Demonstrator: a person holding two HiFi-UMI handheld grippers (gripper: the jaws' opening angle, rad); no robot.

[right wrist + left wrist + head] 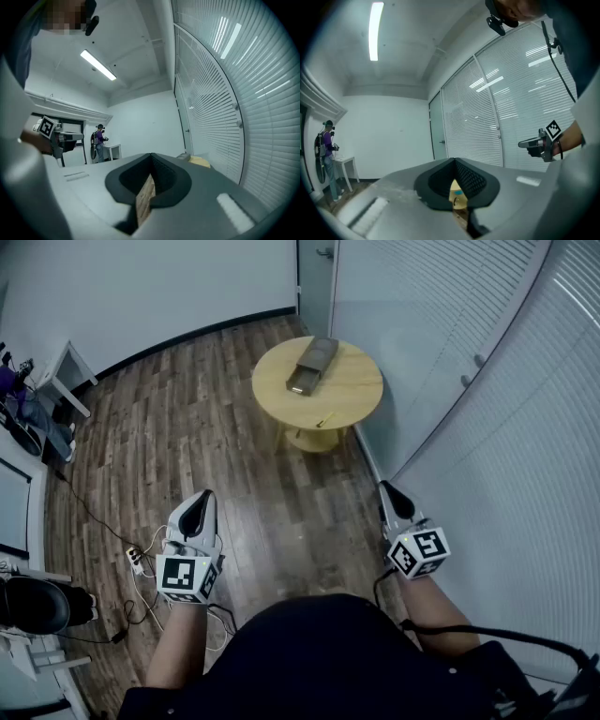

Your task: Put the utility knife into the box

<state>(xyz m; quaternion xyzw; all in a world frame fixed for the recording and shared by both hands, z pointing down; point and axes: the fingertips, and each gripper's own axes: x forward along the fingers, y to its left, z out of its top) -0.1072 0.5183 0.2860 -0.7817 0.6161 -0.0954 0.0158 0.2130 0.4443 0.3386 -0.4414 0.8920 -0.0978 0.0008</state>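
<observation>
The round table (358,396) is pale wood, smooth and matt. On it, the box (312,364) looks dull grey-brown, like cardboard. Round the table, the floor (187,427) is dark plank wood with a faint sheen. Beside the table, the white slatted blinds (525,427) look smooth.
</observation>
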